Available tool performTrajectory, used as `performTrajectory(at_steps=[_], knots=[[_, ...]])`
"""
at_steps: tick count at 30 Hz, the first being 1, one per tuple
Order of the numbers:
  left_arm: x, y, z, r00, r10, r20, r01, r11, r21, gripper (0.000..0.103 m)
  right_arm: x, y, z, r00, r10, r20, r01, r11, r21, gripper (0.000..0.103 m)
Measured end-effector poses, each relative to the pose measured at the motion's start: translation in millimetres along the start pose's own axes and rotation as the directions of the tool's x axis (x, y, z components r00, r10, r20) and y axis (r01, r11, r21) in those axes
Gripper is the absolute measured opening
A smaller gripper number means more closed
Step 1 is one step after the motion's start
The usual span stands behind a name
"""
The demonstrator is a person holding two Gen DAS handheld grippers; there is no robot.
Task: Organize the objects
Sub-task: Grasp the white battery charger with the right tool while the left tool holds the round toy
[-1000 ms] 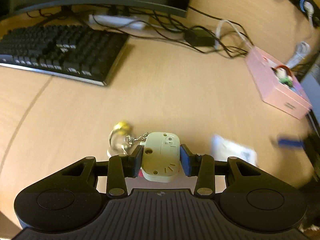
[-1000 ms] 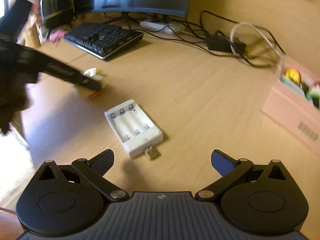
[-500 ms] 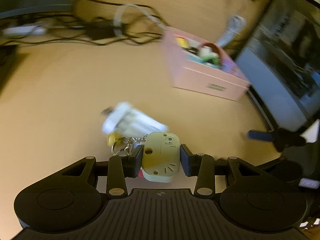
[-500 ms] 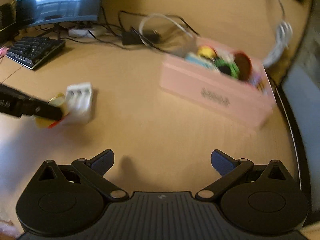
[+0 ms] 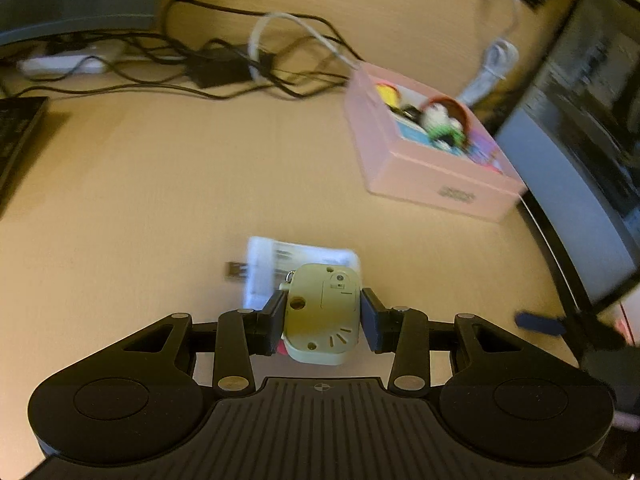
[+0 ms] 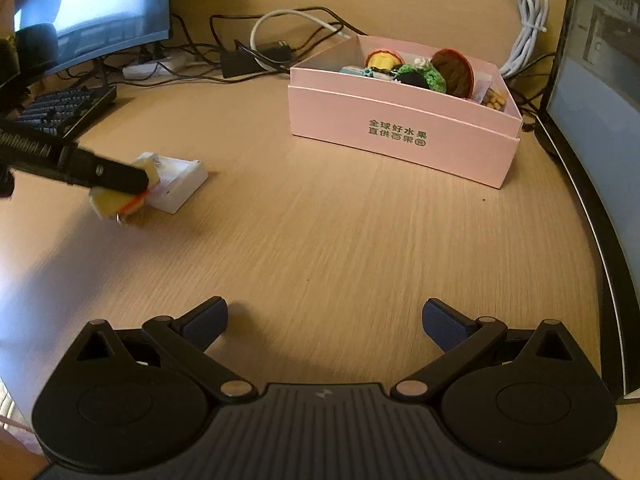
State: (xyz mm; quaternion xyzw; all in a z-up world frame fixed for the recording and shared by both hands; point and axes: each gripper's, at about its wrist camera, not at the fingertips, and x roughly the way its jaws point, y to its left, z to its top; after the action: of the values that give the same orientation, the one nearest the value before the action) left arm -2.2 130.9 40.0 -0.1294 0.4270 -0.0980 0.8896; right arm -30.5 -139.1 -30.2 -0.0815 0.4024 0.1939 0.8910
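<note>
My left gripper (image 5: 322, 314) is shut on a small cream-yellow toy with a keyring (image 5: 320, 312) and holds it above the desk, over a white battery charger (image 5: 268, 272). In the right wrist view the left gripper (image 6: 120, 180) shows at the left with the toy (image 6: 110, 202) in it, in front of the charger (image 6: 176, 184). A pink open box (image 6: 400, 128) with several small items stands at the back right; it also shows in the left wrist view (image 5: 424, 168). My right gripper (image 6: 324, 320) is open and empty, low over the desk.
A keyboard (image 6: 64, 108) and a monitor (image 6: 92, 12) stand at the back left. A tangle of cables and a power adapter (image 6: 256, 56) lie behind the box. A dark computer case (image 6: 600, 80) stands along the right edge of the desk.
My left gripper has swung right with the toy, from beside the keyboard to over the charger, facing the pink box. My right gripper has also turned right toward the box and stays open.
</note>
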Motion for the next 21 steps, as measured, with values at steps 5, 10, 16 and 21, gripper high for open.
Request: performTrajectory(at_steps=[5,10,16,21], knots=[[-5.3,22.5,13.4,0.996,0.05,0.072,-0.041,0.992,-0.12,0.043,-1.0,-0.5,-0.7,1.0,0.011,0.004,-0.01,1.0,-0.009,0.103],[12.9,22.5,31.0,0.995,0.079,0.064,-0.07,0.989,-0.133,0.043,-2.9,-2.7,-3.3,0.999,0.035,0.018,-0.034,0.999,-0.035,0.103],[42.2,-12.3,34.6,0.999,-0.001,0.034,0.004,0.996,-0.086,0.043,-12.3,-18.9,-0.8,0.996,0.078,0.036,-0.078,0.997,-0.002,0.103],[49.9,-45.5,31.4,0.995,-0.095,0.028,0.097,0.993,-0.062,0.043,-22.0,-31.6,8.1,0.995,0.06,0.077,-0.062,0.998,0.018,0.103]])
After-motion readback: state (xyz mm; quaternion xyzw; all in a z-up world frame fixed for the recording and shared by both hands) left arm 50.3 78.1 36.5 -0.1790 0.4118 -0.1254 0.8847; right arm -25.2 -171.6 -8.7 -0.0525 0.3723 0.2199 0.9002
